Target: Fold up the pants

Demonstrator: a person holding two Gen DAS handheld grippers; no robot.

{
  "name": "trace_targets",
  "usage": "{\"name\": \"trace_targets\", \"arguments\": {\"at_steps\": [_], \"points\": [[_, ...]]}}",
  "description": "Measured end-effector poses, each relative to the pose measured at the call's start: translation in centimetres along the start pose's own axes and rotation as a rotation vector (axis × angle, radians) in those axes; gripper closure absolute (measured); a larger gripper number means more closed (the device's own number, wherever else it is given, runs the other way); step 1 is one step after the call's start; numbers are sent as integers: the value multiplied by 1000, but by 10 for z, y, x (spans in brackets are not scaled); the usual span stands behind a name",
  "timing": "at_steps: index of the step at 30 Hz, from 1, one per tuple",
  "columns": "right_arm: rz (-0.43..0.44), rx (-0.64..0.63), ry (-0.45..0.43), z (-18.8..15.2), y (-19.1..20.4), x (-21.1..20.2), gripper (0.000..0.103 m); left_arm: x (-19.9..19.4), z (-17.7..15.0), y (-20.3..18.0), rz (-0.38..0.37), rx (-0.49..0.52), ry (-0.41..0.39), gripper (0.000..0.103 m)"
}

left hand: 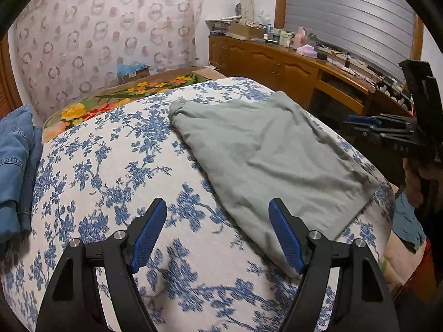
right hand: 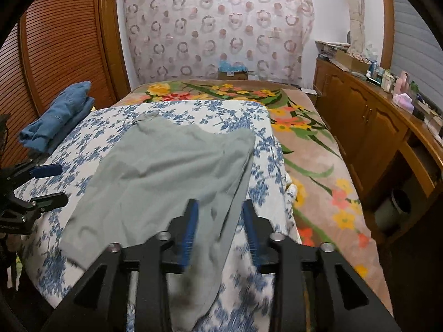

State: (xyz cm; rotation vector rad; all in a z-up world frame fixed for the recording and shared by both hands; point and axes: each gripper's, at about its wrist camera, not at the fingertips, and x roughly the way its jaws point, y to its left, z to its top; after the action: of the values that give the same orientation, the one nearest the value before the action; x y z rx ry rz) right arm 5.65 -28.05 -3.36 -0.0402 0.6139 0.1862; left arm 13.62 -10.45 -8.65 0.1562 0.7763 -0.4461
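Grey-green pants [left hand: 265,152] lie folded on the blue-flowered white bedspread [left hand: 116,182]. In the right wrist view the pants [right hand: 166,166] spread in front of me, one end hanging toward the near bed edge. My left gripper [left hand: 217,207] is open and empty, its right pad over the near edge of the pants. My right gripper [right hand: 221,207] is open, its jaws on either side of the pants' right edge, not closed on it. The right gripper also shows in the left wrist view [left hand: 368,127], and the left gripper in the right wrist view [right hand: 49,184].
Folded blue jeans [right hand: 55,116] sit at the bed's left side, also in the left wrist view [left hand: 16,160]. A floral blanket [right hand: 304,138] covers the bed to the right. A wooden dresser [right hand: 373,121] with clutter stands along the right wall. A patterned curtain [right hand: 216,27] hangs behind.
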Motion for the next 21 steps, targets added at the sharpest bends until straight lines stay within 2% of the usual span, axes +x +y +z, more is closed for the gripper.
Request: {"name": "trace_targets", "arguments": {"at_steps": [4,12,21], "points": [[-3,10,-13,-10,2,-12,53,-2,-8,-1,0,-15,3,26],[29,32,-1,-29,5,-29,53,-4,-22,-8,-3,-26,26,26],[52,63,51,-42,9,-24,53,2,-25,-23,-27,8,51,26]]}}
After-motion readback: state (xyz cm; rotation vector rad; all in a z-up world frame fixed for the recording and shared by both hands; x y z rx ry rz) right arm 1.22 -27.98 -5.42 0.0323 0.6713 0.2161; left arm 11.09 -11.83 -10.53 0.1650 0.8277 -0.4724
